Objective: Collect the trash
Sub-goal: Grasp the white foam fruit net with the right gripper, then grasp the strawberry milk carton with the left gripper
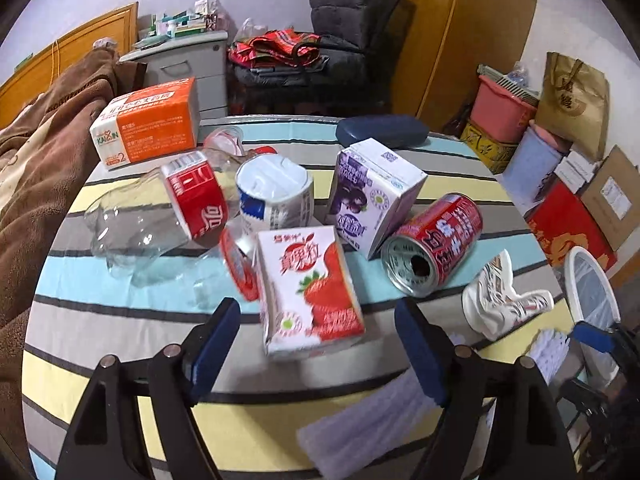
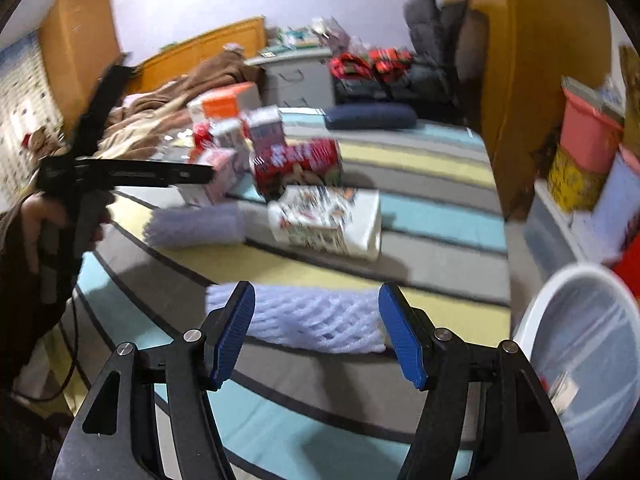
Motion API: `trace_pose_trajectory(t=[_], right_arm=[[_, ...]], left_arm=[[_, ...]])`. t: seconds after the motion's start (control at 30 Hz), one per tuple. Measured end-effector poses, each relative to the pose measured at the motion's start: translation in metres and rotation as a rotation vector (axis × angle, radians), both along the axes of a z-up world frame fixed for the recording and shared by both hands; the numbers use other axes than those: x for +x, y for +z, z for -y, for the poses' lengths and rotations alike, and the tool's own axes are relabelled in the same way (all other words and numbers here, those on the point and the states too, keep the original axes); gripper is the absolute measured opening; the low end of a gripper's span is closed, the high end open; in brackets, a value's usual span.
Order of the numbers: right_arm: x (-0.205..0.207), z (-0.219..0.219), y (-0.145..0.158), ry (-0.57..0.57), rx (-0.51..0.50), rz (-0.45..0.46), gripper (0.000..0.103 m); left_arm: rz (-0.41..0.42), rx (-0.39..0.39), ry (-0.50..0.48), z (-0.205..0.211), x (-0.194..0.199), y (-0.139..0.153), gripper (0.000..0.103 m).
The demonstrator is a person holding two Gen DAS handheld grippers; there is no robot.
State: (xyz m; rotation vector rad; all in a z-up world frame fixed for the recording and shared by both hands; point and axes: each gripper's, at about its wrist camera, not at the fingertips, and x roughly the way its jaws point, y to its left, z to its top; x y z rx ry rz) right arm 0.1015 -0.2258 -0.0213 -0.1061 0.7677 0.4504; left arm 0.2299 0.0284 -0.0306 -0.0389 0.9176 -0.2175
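Left gripper (image 1: 316, 344): hanging wide open before the strawberry carton (image 1: 310, 292) lying on the bed (image 2: 420, 168).
Right gripper (image 2: 316, 334): gaping wide around the foam net (image 2: 312, 318).
Bin (image 2: 576, 360): standing beside the bed, holding scraps.

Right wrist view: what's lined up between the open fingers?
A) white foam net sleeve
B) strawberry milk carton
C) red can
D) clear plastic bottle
A. The right gripper is open with the white foam net sleeve lying across the gap between its blue pads; the red can sits farther back on the striped table.
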Motion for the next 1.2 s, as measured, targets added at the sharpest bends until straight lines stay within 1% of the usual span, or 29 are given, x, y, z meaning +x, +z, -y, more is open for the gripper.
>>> trace_pose_trajectory(t=[0.07, 0.1, 0.2, 0.27, 0.3, 0.37, 0.43, 0.47, 0.53, 0.6, 0.67, 0.73, 0.77, 0.87, 0.93, 0.97, 1.03, 1.2], right_arm=[[-0.004, -0.004, 0.004, 0.043, -0.027, 0.041, 0.066], [-0.003, -0.005, 0.004, 0.061, -0.027, 0.05, 0.066], [0.002, -0.007, 0.003, 0.119, -0.029, 0.045, 0.066], [0.007, -0.011, 0.0, 0.166, -0.044, 0.036, 0.066], [0.009, -0.014, -0.004, 0.207, -0.044, 0.008, 0.066], [0.015, -0.017, -0.011, 0.241, -0.058, -0.029, 0.066], [0.016, -0.021, -0.018, 0.258, -0.11, -0.033, 0.066], [0.016, -0.022, -0.018, 0.264, -0.124, -0.026, 0.066], [0.015, -0.025, -0.018, 0.283, -0.149, -0.015, 0.066], [0.015, -0.029, -0.019, 0.283, -0.199, 0.005, 0.066], [0.018, -0.032, -0.022, 0.249, -0.264, 0.022, 0.066], [0.02, -0.031, -0.022, 0.22, -0.3, 0.037, 0.066], [0.021, -0.028, -0.021, 0.211, -0.294, 0.035, 0.066], [0.02, -0.021, -0.018, 0.197, -0.231, 0.018, 0.065], [0.019, -0.016, -0.016, 0.159, -0.207, 0.023, 0.045], [0.019, -0.013, -0.015, 0.133, -0.198, 0.021, 0.043], [0.022, -0.009, -0.015, 0.101, -0.164, 0.021, 0.033], [0.018, -0.004, -0.012, 0.054, -0.118, 0.024, 0.028]], left_arm=[[-0.001, -0.005, -0.004, 0.006, 0.006, -0.001, 0.081], [-0.022, -0.001, 0.0, 0.009, 0.011, -0.005, 0.081], [-0.055, 0.011, 0.017, 0.016, 0.02, -0.015, 0.081], [-0.067, 0.028, 0.004, 0.02, 0.023, -0.022, 0.08], [-0.084, 0.035, 0.007, 0.021, 0.024, -0.026, 0.077], [-0.07, 0.045, 0.006, 0.022, 0.022, -0.027, 0.074], [-0.069, 0.041, 0.01, 0.021, 0.023, -0.027, 0.068], [-0.068, 0.04, 0.013, 0.02, 0.024, -0.026, 0.066], [-0.064, 0.044, 0.023, 0.017, 0.026, -0.026, 0.059], [-0.06, 0.04, 0.026, 0.015, 0.028, -0.026, 0.059], [-0.053, 0.026, 0.019, 0.016, 0.026, -0.026, 0.059], [-0.046, 0.015, 0.017, 0.015, 0.023, -0.027, 0.058], [-0.046, 0.013, 0.013, 0.015, 0.023, -0.027, 0.058], [-0.033, 0.001, 0.011, 0.014, 0.019, -0.025, 0.058], [-0.024, -0.003, 0.012, 0.013, 0.015, -0.022, 0.058], [-0.019, -0.006, 0.008, 0.013, 0.012, -0.02, 0.058], [0.005, -0.003, 0.009, 0.013, 0.007, -0.016, 0.058], [0.043, -0.003, -0.007, 0.014, -0.008, -0.005, 0.058]])
